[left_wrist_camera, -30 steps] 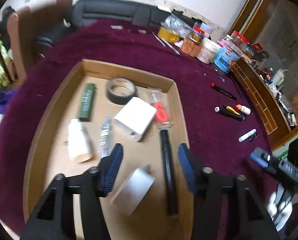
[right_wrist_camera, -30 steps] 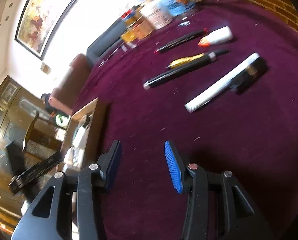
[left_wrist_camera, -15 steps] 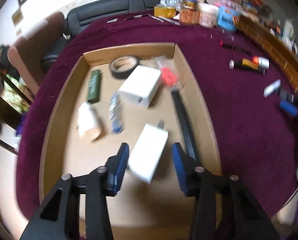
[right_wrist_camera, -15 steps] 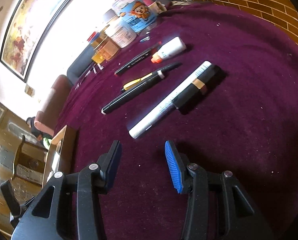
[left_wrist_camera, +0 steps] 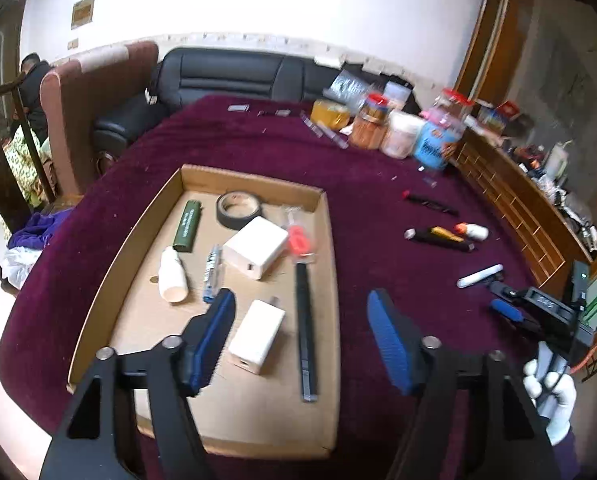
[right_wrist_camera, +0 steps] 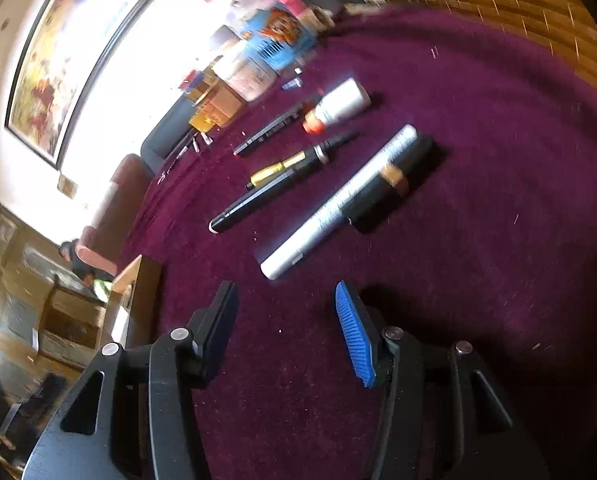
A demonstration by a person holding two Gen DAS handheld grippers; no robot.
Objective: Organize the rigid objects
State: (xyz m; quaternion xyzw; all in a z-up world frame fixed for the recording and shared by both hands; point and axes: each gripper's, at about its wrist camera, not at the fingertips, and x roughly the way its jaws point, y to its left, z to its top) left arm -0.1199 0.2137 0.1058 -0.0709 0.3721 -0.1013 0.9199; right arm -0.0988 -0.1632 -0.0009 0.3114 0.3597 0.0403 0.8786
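So the cardboard tray (left_wrist_camera: pixel 98 292) fills the lower left of the left view, and the small white charger (left_wrist_camera: pixel 257 336) now lies flat in it. Half a second ago it sat right between the left gripper (left_wrist_camera: pixel 298 338) fingers; now the jaws are spread wide and empty, so that one looks dropped off. Its long axis runs lower left to upper right, prongs pointing up-frame. Over on the right, the gripper (right_wrist_camera: pixel 286 332) has crept closer to the silver marker (right_wrist_camera: pixel 338 200) mid-frame on the purple cloth (right_wrist_camera: pixel 498 240), jaws apart, holding nothing. The marker lies diagonally, near end toward the lower left. Probably next.
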